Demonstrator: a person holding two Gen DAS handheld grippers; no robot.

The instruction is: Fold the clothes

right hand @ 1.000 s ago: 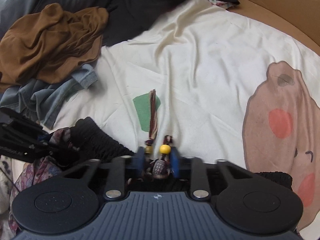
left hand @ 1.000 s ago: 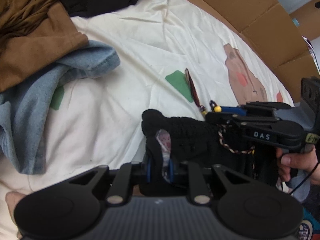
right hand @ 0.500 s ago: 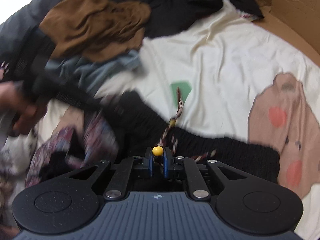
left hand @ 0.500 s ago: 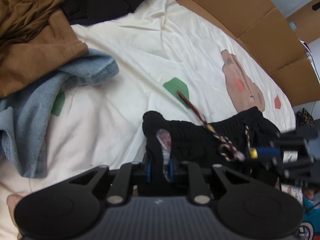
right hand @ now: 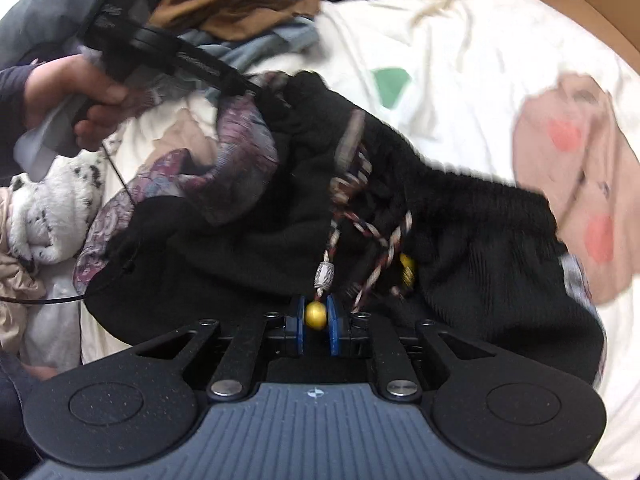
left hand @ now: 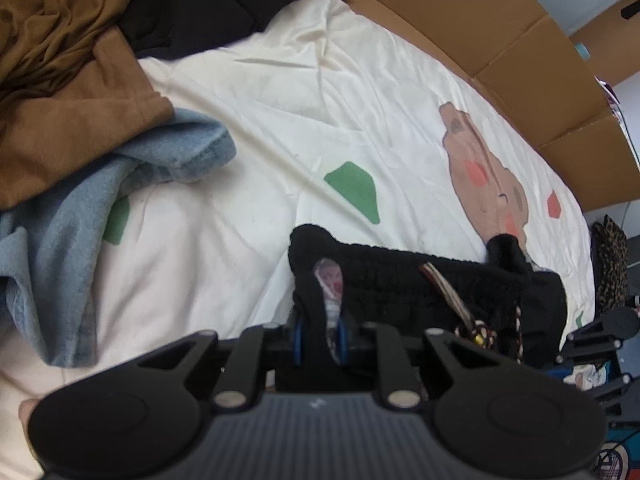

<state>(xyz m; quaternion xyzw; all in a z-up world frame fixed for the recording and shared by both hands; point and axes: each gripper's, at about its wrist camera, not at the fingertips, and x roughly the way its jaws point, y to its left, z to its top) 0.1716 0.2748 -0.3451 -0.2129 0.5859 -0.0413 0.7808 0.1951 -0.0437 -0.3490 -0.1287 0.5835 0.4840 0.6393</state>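
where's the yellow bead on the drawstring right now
In the right wrist view, the yellow bead sits between the blue pads of the right hand-held gripper, low centre, just below the black garment.

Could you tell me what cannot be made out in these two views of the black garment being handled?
- Black knit garment with paisley lining: its lower part is hidden behind the camera housing in both wrist views, so its kind is unclear.
- Braided drawstring cord: smeared by motion blur in the right wrist view; its attachment is unreadable.
- Right hand-held gripper: pads flank a yellow bead; contact is unclear as the jaws are opening.
- Brown garment: cut off by the left wrist view's edge.
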